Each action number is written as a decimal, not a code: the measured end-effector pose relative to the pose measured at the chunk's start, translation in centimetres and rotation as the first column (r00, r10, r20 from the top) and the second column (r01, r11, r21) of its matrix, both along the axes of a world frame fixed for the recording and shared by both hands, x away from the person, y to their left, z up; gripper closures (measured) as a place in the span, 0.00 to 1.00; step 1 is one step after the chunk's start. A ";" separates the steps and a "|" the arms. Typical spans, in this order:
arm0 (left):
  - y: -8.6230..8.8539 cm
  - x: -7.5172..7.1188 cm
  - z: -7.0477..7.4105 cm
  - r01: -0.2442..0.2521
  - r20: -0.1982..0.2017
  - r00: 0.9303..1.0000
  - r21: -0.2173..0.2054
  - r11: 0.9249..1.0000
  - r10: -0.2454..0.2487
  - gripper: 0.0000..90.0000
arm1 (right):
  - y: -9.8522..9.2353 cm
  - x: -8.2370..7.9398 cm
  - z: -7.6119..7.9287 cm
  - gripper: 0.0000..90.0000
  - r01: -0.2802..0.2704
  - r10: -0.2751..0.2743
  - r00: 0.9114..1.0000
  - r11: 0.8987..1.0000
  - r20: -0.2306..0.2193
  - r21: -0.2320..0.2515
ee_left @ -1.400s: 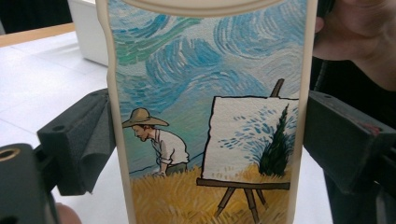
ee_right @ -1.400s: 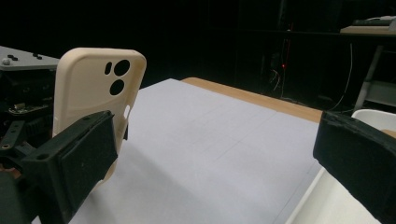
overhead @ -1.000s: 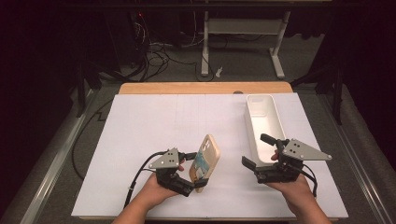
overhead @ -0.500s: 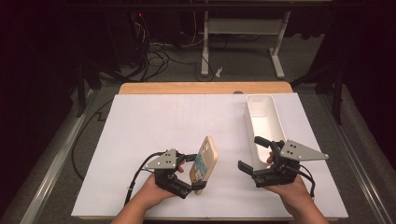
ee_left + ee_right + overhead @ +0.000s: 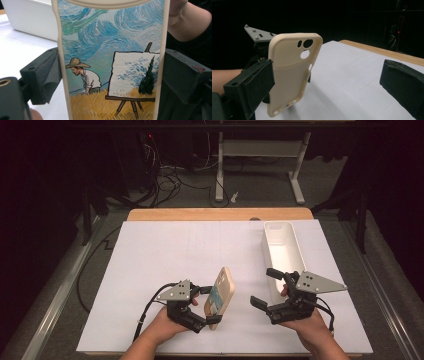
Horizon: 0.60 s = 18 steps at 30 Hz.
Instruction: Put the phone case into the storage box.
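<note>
White paper-covered table (image 5: 165, 270): a long white plastic bin (image 5: 282, 250) lies lengthwise at the right side. Cream phone case with a painted wheat-field print (image 5: 221, 296) stands near the front edge, long axis tilted upward, clamped across its width by the left gripper (image 5: 206, 306). Right gripper (image 5: 263, 288) sits just to the case's right, jaws spread and empty, apparently lined up on the case's plain back (image 5: 289, 72)

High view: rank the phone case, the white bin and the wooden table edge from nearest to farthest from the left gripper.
1. Phone case: clamped in the left gripper.
2. White bin: to the right, beyond the right gripper.
3. Wooden table edge: far side.
</note>
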State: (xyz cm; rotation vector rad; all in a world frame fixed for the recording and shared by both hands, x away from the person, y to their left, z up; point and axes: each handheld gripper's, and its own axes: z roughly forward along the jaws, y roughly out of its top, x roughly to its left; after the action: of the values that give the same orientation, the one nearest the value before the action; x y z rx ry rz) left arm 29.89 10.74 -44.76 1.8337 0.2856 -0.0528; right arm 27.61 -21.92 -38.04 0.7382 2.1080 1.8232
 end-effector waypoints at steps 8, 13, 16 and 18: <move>-0.2 -0.1 -0.1 0.022 0.006 1.000 0.008 1.000 -0.022 0.11 | 0.5 0.0 -0.2 0.00 -0.033 0.033 0.999 0.999 -0.012 -0.008; -0.2 -0.1 -0.1 0.027 0.004 1.000 0.004 1.000 -0.027 0.11 | 0.8 0.1 -0.3 0.00 -0.050 0.050 0.999 0.999 -0.018 -0.004; -0.2 -0.2 0.0 0.031 0.006 0.999 0.002 1.000 -0.031 0.11 | 1.0 0.1 -0.3 0.00 -0.066 0.066 0.998 0.998 -0.021 -0.002; -0.3 -0.2 0.0 0.035 0.007 0.999 0.002 0.999 -0.035 0.11 | 1.1 0.0 -0.2 0.00 -0.074 0.074 0.997 0.997 -0.022 -0.002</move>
State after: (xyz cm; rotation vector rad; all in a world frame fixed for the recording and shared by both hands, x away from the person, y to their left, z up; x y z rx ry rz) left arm 29.67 10.48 -44.80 1.8401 0.2486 -0.0700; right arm 27.65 -20.82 -38.29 0.6921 2.1788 1.8573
